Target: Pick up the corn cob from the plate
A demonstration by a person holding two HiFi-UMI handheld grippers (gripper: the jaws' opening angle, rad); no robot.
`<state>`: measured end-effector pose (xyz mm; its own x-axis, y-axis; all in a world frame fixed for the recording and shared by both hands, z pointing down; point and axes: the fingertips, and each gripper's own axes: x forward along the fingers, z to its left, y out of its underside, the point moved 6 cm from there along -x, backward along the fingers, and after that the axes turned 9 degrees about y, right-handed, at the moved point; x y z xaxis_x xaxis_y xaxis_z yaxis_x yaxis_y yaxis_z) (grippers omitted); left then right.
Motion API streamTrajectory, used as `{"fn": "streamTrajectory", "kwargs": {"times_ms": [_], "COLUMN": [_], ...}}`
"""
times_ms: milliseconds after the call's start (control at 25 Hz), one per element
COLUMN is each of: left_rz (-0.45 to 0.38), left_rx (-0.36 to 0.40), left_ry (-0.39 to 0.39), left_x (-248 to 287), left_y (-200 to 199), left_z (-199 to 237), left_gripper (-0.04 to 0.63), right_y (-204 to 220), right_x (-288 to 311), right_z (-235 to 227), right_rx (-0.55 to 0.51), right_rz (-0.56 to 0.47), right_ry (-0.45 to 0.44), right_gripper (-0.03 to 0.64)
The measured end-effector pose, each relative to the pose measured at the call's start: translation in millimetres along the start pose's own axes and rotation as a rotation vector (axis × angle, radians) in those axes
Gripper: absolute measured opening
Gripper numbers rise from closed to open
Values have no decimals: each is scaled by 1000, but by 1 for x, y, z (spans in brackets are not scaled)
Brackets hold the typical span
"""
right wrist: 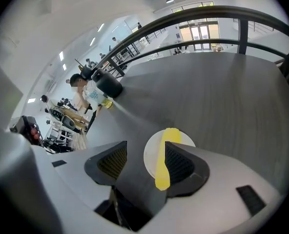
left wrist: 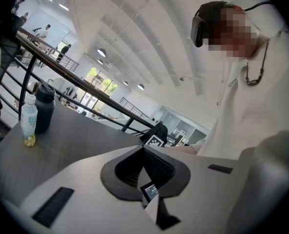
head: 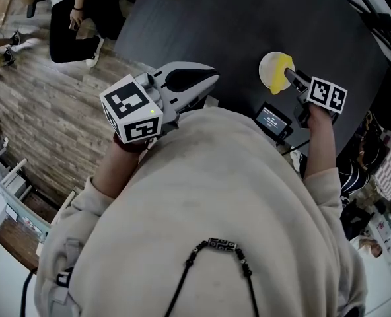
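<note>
A yellow corn cob (right wrist: 162,165) lies across a small white plate (right wrist: 152,152) on the dark grey table. My right gripper (right wrist: 145,144) hangs just above it, tilted steeply down, jaws open. The cob shows in the gap, close along the right pad (right wrist: 178,162), and the left pad stands well apart from it. In the head view the right gripper (head: 289,75) reaches over the plate (head: 268,63) and the cob (head: 281,68) at the table's right. My left gripper (head: 211,79) is held near my chest, its white jaws shut on nothing, also in its own view (left wrist: 144,148).
A clear bottle (left wrist: 29,121) and a dark flask (left wrist: 44,106) stand at the table's far edge by a black railing (left wrist: 81,89). A small device with a lit screen (head: 273,119) sits near me. Someone sits on the wood floor (head: 70,15) beyond the table.
</note>
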<state>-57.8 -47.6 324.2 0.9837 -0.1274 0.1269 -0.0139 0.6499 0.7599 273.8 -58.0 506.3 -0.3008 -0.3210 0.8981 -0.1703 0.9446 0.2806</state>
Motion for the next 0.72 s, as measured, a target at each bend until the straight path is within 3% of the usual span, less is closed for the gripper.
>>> {"fn": "streamTrajectory", "kwargs": {"times_ms": [720], "left_rz": [-50], "left_rx": [-27], "left_ry": [-57], "left_x": [-17], "left_y": [3], "left_z": [2], "left_gripper": [6], "right_y": [11], "right_x": [40], "right_z": [-27], "right_rx": [-29], "right_rz": [157], "right_ry": [111], "right_gripper": [243]}}
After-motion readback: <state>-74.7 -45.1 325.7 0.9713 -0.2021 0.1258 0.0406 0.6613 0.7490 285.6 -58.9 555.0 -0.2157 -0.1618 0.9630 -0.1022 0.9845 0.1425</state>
